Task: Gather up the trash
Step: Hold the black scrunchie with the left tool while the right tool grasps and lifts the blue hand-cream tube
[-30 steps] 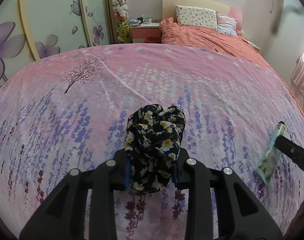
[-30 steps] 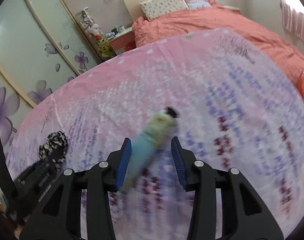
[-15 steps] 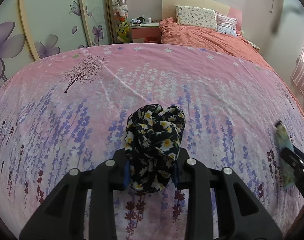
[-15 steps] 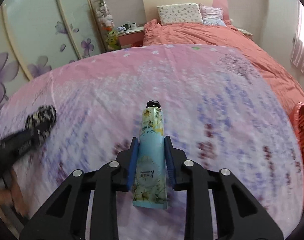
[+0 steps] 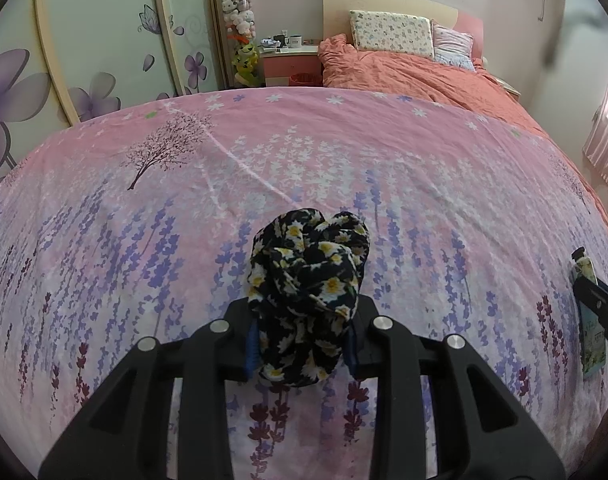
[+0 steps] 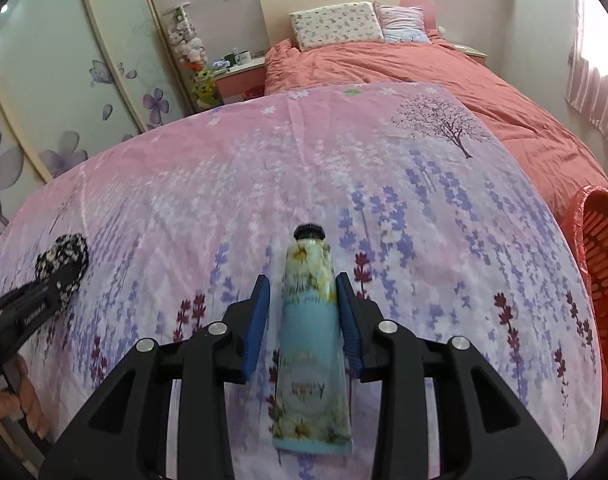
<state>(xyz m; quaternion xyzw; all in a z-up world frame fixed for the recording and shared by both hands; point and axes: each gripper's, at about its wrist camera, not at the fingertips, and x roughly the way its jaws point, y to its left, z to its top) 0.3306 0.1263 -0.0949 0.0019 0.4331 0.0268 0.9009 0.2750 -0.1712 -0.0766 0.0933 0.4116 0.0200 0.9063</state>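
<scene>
Since a sec ago the right gripper [image 6: 304, 312] has swung round onto the light-blue floral tube [image 6: 309, 344], which lay blurred and skewed betw. its fingers then and now sits lengthwise betw. them, black cap pointing away; jaws closed in and have just been opening again, so there's a thin gap at the left pad while the right pad looks to touch. Tube rests on the pink lavender-print bedspread [image 6: 264, 168], w/ an orange-red basket [image 6: 599, 280] off the bed's right edge. Left gripper [image 5: 302, 340] hasn't budged, pinching a bunched black daisy-print cloth [image 5: 307, 284] just over the spread.
</scene>
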